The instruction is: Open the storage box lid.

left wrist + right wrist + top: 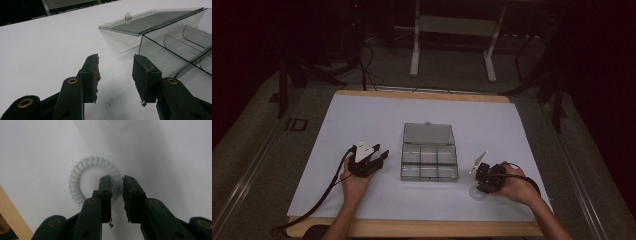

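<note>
White sheeting covers the desk point(362, 120), and every place below is given relative to the clear plastic compartment box point(429, 162) at its middle, whose lid lies flat open on the far side.

Left of the box, close to its near left corner, the left gripper point(381, 156) rests in the person's left hand point(354, 182). Its jaws stand wide apart and hold nothing; in the left gripper view, bare desk shows between the pads and the box wall point(160, 55) stands just beyond the right-hand pad.

Right of the box, near its near right corner but apart from it, lies a translucent whitish spiral hair tie, a coiled plastic ring point(93, 180), flat on the desk. The right gripper point(116, 185) points down at it, held in the person's right hand point(517, 187). Its jaws stand narrow, straddling one side of the ring, with the coil between the pads; whether the pads already press on it cannot be told.

The hair tie looks very light, springy and soft, likely to stretch or flop rather than break. Its smooth plastic could slip, so a pinch across a single strand of the coil, as lined up here, seems the best hold.
</note>
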Available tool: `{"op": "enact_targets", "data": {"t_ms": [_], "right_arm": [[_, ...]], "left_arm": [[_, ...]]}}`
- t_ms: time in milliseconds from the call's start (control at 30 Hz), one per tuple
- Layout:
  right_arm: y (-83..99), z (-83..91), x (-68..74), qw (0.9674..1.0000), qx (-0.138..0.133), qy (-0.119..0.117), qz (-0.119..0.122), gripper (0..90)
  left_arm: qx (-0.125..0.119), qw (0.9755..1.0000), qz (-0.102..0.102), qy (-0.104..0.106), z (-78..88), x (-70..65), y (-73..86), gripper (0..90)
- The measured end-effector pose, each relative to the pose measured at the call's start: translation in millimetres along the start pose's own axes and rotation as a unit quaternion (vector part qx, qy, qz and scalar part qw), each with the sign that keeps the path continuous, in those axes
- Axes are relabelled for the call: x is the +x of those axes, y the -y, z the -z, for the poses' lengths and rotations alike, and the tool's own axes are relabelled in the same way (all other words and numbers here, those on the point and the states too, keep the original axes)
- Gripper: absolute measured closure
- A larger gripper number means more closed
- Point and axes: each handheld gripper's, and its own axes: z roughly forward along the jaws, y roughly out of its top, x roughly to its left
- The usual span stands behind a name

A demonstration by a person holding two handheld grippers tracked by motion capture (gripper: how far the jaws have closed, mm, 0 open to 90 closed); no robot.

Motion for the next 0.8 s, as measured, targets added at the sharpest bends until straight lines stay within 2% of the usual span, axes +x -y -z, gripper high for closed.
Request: {"op": "enact_targets", "data": {"t_ms": [433, 800], "right_arm": [[-2.7, -3.8, -5.0, 0.9995, 0.017, -0.020, -0.019, 80.6], [-6.7, -4.4, -6.8, 0.9990, 0.032, -0.025, -0.018, 80.8]], "left_arm": [[0.001, 1.0000, -0.001, 0.000, -0.1, -0.1, 0.0, 56.9], [0.001, 1.0000, -0.001, -0.001, -0.1, -0.3, -0.1, 56.9]]}}
